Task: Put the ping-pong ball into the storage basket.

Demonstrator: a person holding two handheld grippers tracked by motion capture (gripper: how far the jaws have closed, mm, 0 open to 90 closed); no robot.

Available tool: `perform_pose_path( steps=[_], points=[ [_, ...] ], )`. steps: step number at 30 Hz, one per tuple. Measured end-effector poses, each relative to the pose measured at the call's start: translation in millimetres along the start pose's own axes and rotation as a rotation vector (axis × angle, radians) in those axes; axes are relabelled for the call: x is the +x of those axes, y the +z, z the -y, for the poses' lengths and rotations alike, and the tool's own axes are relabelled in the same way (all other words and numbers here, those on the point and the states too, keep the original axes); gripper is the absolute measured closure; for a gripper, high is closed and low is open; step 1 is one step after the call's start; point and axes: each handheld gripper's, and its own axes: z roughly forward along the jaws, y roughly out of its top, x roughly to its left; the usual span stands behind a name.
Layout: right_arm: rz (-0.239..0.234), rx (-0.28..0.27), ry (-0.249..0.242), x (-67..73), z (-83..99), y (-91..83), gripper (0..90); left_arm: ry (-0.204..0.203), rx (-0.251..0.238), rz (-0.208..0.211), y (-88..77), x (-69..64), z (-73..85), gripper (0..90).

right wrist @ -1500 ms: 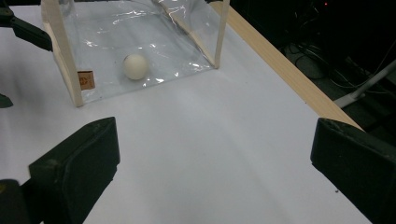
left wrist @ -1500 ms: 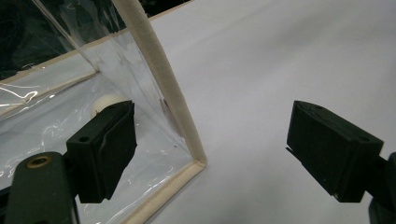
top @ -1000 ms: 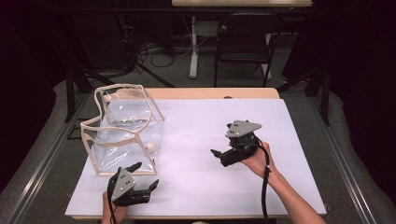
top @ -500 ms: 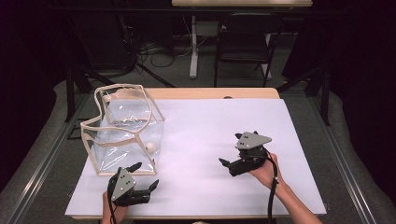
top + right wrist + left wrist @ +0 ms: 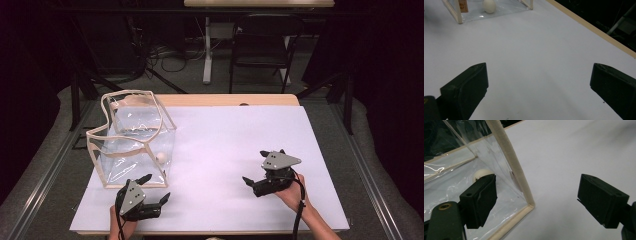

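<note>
A clear plastic bag with beige trim stands open on the left of the white sheet. A white egg-shaped ball lies inside, against its near right wall. My left gripper rests open just in front of the bag. In the left gripper view, the bag's trimmed corner stands between the wide jaws of my left gripper, and the ball peeks over the left jaw. My right gripper is open at the near right, pointing left. In the right gripper view, its jaws hold nothing; the ball and bag lie far ahead.
The table's wooden far edge shows beyond the white sheet. A dark chair and floor cables sit behind the table. Bare white surface lies between the two grippers.
My right gripper has moved toward the near right of the table and dropped lower, still open. The left gripper, the bag and the ball have not moved.
</note>
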Motion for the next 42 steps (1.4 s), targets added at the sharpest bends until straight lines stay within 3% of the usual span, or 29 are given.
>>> perform_pose_path(
  steps=[17,23,42],
  points=[
    [0.01,-0.001,0.001,7.4,33.2,-6.9,1.2,-0.001,0.0,0.001,0.5,-0.5,0.3,16.0],
    [0.017,-0.008,0.022,11.3,46.0,-14.3,1.2,0.0,0.0,0.002,0.8,-0.5,0.4,16.0],
    [0.043,-0.01,0.026,19.7,67.6,-21.2,1.2,0.008,0.016,0.005,3.5,-1.0,0.6,16.0]
  ],
)
